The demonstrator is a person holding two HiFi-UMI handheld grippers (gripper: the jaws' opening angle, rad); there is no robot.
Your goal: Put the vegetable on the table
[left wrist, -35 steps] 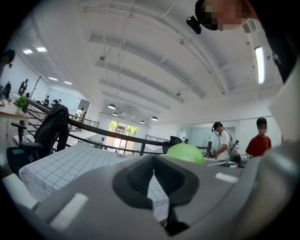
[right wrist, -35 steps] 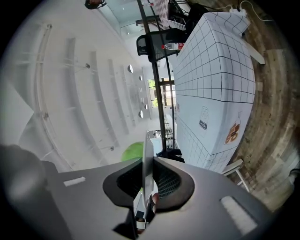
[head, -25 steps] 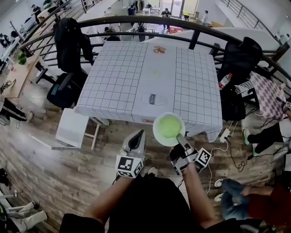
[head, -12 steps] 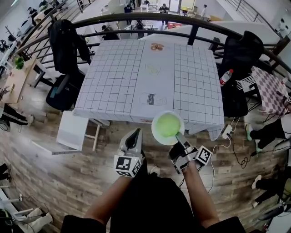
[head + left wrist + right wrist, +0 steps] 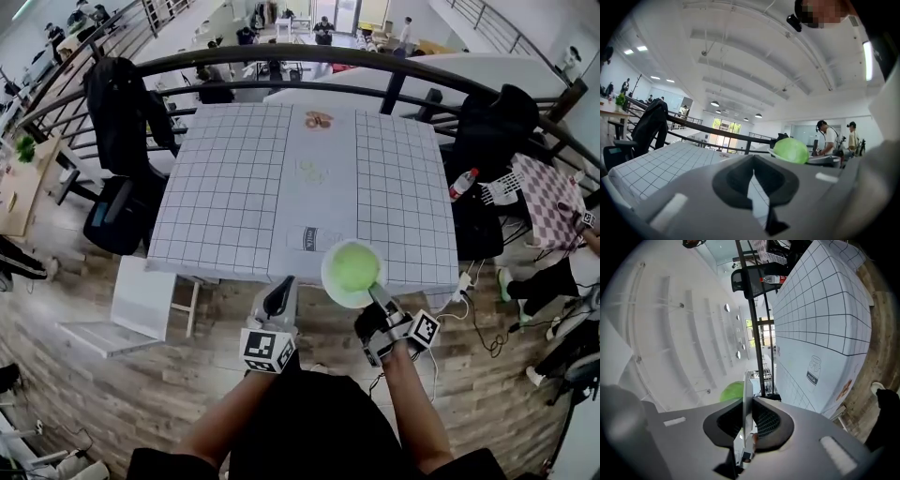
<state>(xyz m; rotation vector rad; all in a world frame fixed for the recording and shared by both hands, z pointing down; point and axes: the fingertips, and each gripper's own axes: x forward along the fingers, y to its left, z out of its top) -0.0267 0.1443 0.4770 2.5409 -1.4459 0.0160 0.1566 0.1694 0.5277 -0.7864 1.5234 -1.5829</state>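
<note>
The right gripper (image 5: 376,290) was pinching the near rim of a white plate (image 5: 331,281). In the right gripper view the plate's edge (image 5: 746,397) stood as a thin white strip between the two dark pads (image 5: 765,420), which pressed on it from both sides. A round green vegetable (image 5: 353,266), like a small head of cabbage, sat on the plate just ahead of those jaws, clear of the pads. From that gripper it showed as a green bulge (image 5: 731,391) beyond the rim.

The left gripper (image 5: 279,293) was beside the right one, to the plate's left and apart from it. Its jaws were pressed together with only a thin slit between them and nothing in it (image 5: 753,180). From there the vegetable (image 5: 790,150) lay ahead and to the right.

Ahead of both grippers stood the table (image 5: 234,187) under a white gridded cloth. The held plate overlapped its near edge in the head view.
</note>
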